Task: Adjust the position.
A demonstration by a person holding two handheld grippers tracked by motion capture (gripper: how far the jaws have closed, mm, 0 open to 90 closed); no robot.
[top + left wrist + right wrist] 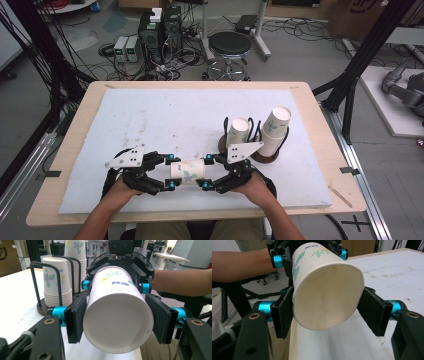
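Note:
A white paper cup [187, 171] with a flower print lies on its side just above the white mat [165, 115], near the table's front edge. My left gripper [171, 172] is shut on its left end, and in the left gripper view both pads press the cup [117, 315] near the end that faces the camera. My right gripper [206, 172] is shut on the other end; in the right gripper view its pads squeeze the cup [327, 297] slightly oval. Each gripper view shows the other gripper holding the far end.
Two stacks of the same cups stand in black wire holders behind my right gripper, one [239, 131] nearer, one [276, 127] farther right. The wooden table [75, 130] has its front edge just behind the hands. A stool [229, 46] and computer boxes [160, 30] stand beyond it.

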